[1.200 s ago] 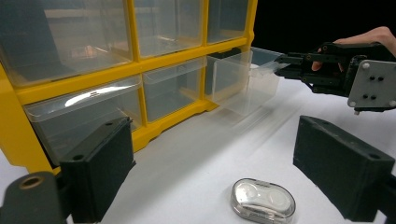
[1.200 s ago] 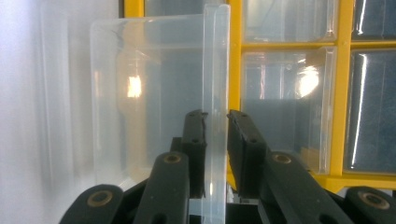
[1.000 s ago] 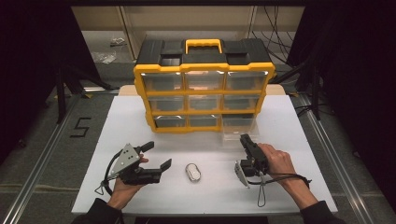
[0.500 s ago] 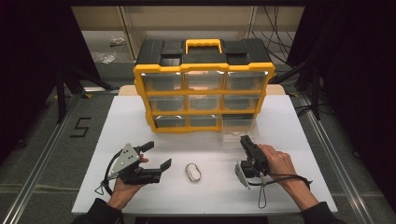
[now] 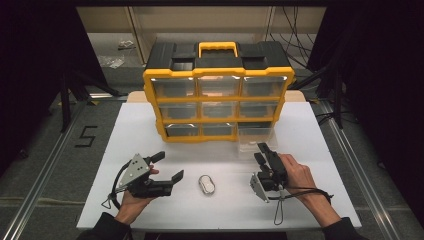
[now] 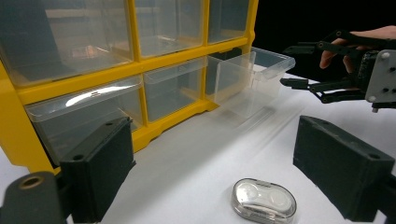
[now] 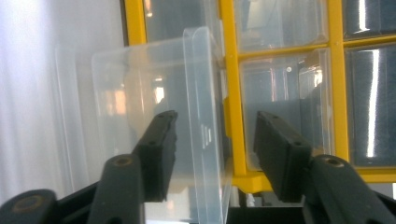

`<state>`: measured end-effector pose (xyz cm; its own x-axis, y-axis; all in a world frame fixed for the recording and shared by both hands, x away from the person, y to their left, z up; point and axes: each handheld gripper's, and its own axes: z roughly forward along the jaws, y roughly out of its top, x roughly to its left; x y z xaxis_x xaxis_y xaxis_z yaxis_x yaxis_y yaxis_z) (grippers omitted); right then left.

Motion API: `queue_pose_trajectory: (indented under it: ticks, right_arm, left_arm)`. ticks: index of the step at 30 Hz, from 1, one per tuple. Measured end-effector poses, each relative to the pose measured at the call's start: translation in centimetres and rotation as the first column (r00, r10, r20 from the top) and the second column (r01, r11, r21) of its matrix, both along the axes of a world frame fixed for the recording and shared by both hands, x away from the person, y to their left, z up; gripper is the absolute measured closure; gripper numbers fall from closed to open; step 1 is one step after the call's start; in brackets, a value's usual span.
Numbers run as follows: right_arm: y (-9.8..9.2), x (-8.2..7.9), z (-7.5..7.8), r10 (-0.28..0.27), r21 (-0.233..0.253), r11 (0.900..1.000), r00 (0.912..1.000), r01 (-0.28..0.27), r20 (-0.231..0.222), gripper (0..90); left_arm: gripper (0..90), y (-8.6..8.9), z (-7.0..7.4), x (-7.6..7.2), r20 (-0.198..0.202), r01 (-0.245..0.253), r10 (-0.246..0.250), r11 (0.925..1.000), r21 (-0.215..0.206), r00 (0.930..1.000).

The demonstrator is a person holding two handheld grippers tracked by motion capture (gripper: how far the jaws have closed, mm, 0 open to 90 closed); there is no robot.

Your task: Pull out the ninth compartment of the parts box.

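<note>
White table (image 5: 150, 125): bottom-right drawer (image 5: 255, 140) pulled out for loading; right gripper (image 5: 262, 152) open astride its front; left gripper (image 5: 167, 167) open, empty, near case (image 5: 205, 184).

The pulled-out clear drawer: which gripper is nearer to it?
Right. The right gripper sits at the clear drawer's front, jaws open around its wall. The left gripper is off to the left, beside the small case.

The clear drawer (image 5: 256, 138) sticks out of the organizer's (image 5: 218, 90) bottom-right slot. It looks empty, resting level on the table.
</note>
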<state>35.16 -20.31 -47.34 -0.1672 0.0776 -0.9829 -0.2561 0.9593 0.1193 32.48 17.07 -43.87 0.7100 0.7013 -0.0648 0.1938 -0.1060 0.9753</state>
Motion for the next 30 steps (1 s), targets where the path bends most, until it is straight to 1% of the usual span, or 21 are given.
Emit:
queue_pose_trajectory:
  ticks: [1, 2, 3, 4, 7, 12, 13, 16, 19, 20, 22, 26, 27, 28, 30]
  right_arm:
    - [0.0, -0.1, 0.1, 0.001, 0.007, 1.0, 1.0, -0.001, 0.0, 47.2]
    - [0.1, -0.1, 0.1, 0.005, 0.022, 1.0, 0.9999, -0.005, -0.012, 46.1]
    - [0.2, -0.2, 0.1, 0.005, 0.063, 0.998, 0.9996, -0.004, -0.028, 45.4]
    - [0.3, -0.2, 0.3, 0.016, 0.074, 0.997, 0.9993, -0.013, -0.033, 44.5]
    - [0.6, -0.5, 0.5, 0.025, 0.144, 0.989, 0.9977, -0.016, -0.063, 41.4]
    - [0.7, -0.6, 0.8, 0.03, 0.209, 0.978, 0.9951, -0.009, -0.094, 38.5]
    - [0.8, -0.7, 0.8, 0.024, 0.233, 0.973, 0.9951, -0.001, -0.096, 37.4]
    - [0.8, -0.7, 1.0, 0.026, 0.279, 0.96, 0.9935, 0.006, -0.111, 35.2]
    - [0.9, -0.8, 1.2, 0.027, 0.311, 0.95, 0.991, 0.016, -0.131, 33.0]
    - [0.9, -0.8, 1.3, 0.028, 0.313, 0.95, 0.9901, 0.016, -0.137, 32.6]
    - [0.9, -0.8, 1.4, 0.028, 0.337, 0.941, 0.9879, 0.025, -0.152, 31.7]
    - [0.9, -0.8, 1.7, 0.043, 0.399, 0.916, 0.981, 0.037, -0.189, 30.6]
    - [0.9, -0.8, 1.8, 0.045, 0.407, 0.913, 0.9794, 0.04, -0.197, 30.4]
    - [0.9, -0.8, 1.9, 0.048, 0.422, 0.905, 0.9761, 0.047, -0.212, 30.1]
    - [0.9, -0.8, 2.0, 0.054, 0.441, 0.896, 0.9726, 0.053, -0.226, 29.5]
  left_arm:
    - [11.7, 0.0, 0.0, 0.0, 0.0, 0.0, 0.0, 1.0, 0.0, 1.0]
    - [11.7, 0.0, 0.0, 0.0, 0.001, 0.0, 0.0, 1.0, 0.0, 1.0]
    - [11.7, 0.0, 0.0, 0.0, 0.0, 0.0, 0.0, 1.0, 0.0, 1.0]
    - [11.7, 0.0, 0.0, 0.0, 0.0, 0.0, 0.0, 1.0, -0.001, 1.0]
    - [11.7, 0.0, 0.0, 0.0, 0.001, 0.0, 0.0, 1.0, 0.0, 1.0]
    - [11.7, 0.0, 0.0, 0.0, 0.0, 0.0, 0.0, 1.0, 0.0, 1.0]
    - [11.7, 0.0, 0.0, 0.0, 0.001, 0.0, 0.0, 1.0, 0.0, 1.0]
    - [11.7, 0.0, 0.0, 0.0, 0.0, -0.001, 0.001, 1.0, 0.0, 1.0]
    - [11.7, 0.0, 0.0, 0.0, 0.001, 0.0, 0.0, 1.0, 0.001, 1.0]
    - [11.7, 0.0, 0.0, 0.0, 0.001, 0.001, -0.001, 1.0, 0.0, 1.0]
    - [11.7, 0.0, 0.0, 0.0, 0.001, 0.0, 0.0, 1.0, 0.0, 1.0]
    - [11.7, 0.0, 0.0, 0.0, 0.002, 0.0, 0.0, 1.0, 0.001, 1.0]
    - [11.7, 0.0, 0.0, 0.0, 0.002, 0.0, 0.0, 1.0, 0.001, 1.0]
    - [11.7, 0.0, 0.0, 0.0, 0.002, 0.001, -0.001, 1.0, 0.001, 1.0]
    - [11.7, -0.1, 0.0, 0.0, 0.002, 0.0, 0.0, 1.0, 0.0, 1.0]
